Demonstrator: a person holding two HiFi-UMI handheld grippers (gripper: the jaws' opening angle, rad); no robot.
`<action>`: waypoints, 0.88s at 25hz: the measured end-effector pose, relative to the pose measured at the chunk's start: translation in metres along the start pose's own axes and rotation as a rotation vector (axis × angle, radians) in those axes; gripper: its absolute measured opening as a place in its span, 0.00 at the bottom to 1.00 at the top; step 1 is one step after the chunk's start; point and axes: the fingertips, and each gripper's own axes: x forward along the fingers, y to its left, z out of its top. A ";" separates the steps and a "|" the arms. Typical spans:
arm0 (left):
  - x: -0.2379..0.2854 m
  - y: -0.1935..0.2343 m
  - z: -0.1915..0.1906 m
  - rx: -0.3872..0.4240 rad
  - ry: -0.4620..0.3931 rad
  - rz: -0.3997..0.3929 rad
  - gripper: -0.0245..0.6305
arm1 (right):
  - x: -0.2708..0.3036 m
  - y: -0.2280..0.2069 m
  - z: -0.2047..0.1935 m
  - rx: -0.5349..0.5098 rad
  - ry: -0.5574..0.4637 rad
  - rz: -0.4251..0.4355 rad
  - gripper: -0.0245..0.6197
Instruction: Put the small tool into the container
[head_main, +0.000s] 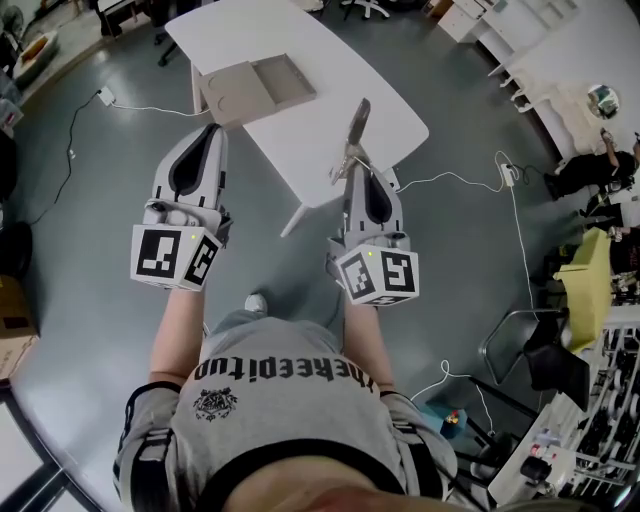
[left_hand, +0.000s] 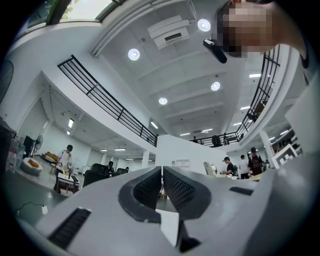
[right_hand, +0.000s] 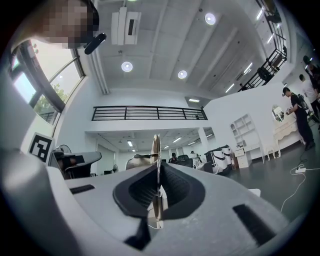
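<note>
A thin, flat metal tool (head_main: 356, 130) sticks up out of my right gripper (head_main: 357, 166), whose jaws are shut on its lower end. In the right gripper view the tool (right_hand: 156, 145) shows edge-on between the pads, and the right gripper (right_hand: 157, 167) points up towards a high ceiling. My left gripper (head_main: 213, 128) is held up beside it, and in its own view the left gripper (left_hand: 162, 171) has its jaws together with nothing between them. Far below, an open tan cardboard box (head_main: 285, 80) with its lid laid beside it sits on a white table (head_main: 330, 70).
The table stands on a grey floor. White cables and a power strip (head_main: 508, 172) run across the floor at right. A dark chair (head_main: 545, 355) and a cluttered rack (head_main: 590, 430) stand at lower right. Cardboard boxes (head_main: 12, 320) sit at the left edge. People stand in the distance.
</note>
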 end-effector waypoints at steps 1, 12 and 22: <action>0.002 0.005 -0.001 0.000 -0.001 -0.002 0.06 | 0.004 0.001 -0.003 0.002 0.003 -0.002 0.04; 0.030 0.034 -0.021 -0.027 0.009 -0.011 0.06 | 0.040 -0.008 -0.023 -0.009 0.047 -0.033 0.04; 0.084 0.062 -0.025 -0.011 -0.018 0.006 0.06 | 0.106 -0.032 -0.025 -0.015 0.046 -0.017 0.04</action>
